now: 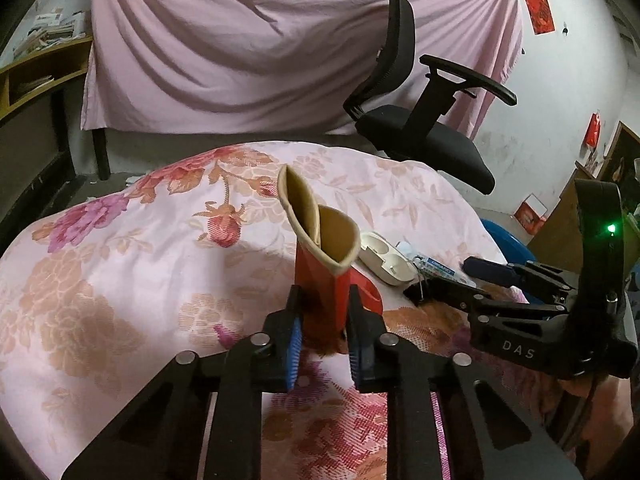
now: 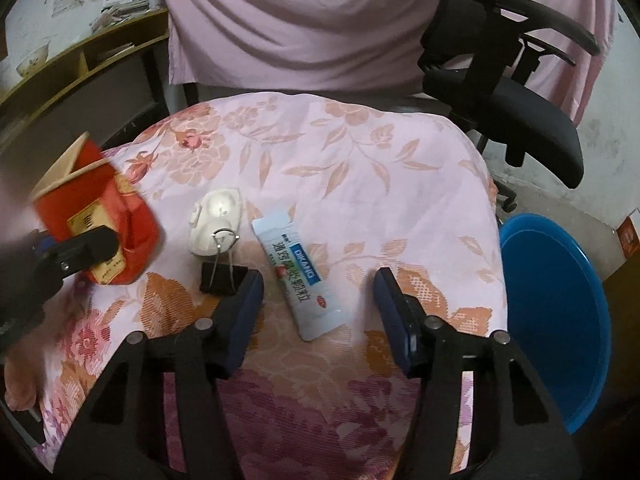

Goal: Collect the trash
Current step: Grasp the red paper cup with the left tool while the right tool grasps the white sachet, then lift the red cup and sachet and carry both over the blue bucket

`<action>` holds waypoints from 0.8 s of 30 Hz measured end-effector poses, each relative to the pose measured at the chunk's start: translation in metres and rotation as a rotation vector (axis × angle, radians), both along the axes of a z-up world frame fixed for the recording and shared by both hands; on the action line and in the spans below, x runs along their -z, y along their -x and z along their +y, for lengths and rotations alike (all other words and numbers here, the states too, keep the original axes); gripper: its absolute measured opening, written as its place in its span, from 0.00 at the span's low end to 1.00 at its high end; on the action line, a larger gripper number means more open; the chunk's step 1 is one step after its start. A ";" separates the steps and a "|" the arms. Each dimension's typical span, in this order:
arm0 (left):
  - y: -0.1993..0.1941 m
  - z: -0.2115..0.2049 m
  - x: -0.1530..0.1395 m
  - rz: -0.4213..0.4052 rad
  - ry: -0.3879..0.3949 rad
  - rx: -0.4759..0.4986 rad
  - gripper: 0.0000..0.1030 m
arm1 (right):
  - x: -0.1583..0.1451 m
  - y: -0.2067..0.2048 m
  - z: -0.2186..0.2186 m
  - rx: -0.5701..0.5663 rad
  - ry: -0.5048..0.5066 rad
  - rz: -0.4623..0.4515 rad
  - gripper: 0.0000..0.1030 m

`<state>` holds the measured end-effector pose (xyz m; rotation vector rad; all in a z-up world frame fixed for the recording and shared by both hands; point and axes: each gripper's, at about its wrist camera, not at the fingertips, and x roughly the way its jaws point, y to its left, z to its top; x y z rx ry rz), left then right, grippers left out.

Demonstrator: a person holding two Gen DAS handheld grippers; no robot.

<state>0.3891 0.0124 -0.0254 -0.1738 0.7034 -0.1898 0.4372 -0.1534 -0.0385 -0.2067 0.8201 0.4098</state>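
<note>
A red paper carton [image 1: 320, 280] with an open beige mouth stands upright on the floral cloth, and my left gripper [image 1: 323, 342] is shut on its lower part, blue pads pressing both sides. In the right wrist view the same carton [image 2: 96, 204] sits at the far left with one left finger [image 2: 86, 246] across it. A pale blue sachet [image 2: 300, 276] with printed text lies flat between the fingers of my right gripper [image 2: 318, 316], which is open and not touching it. From the left wrist view the right gripper [image 1: 448, 280] reaches in from the right over the sachet [image 1: 432, 266].
A white plastic case [image 2: 218, 216] and a black binder clip [image 2: 222, 276] lie left of the sachet. A blue basin [image 2: 556, 320] sits beyond the table's right edge. A black office chair [image 2: 512, 108] stands behind, before a pink sheet [image 2: 320, 20]. Shelves [image 2: 80, 64] are at left.
</note>
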 end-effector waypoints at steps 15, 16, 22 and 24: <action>0.017 0.001 -0.011 -0.106 -0.022 -0.014 0.05 | -0.010 0.021 0.006 -0.028 0.013 -0.102 0.39; 0.019 0.000 -0.012 -0.119 -0.030 -0.015 0.05 | -0.013 0.025 0.007 -0.022 0.014 -0.130 0.39; 0.033 -0.006 -0.020 -0.192 -0.074 -0.026 0.05 | -0.032 0.050 -0.001 0.015 -0.020 -0.303 0.39; 0.038 -0.008 -0.023 -0.224 -0.088 -0.032 0.05 | -0.039 0.059 -0.008 0.030 -0.054 -0.356 0.39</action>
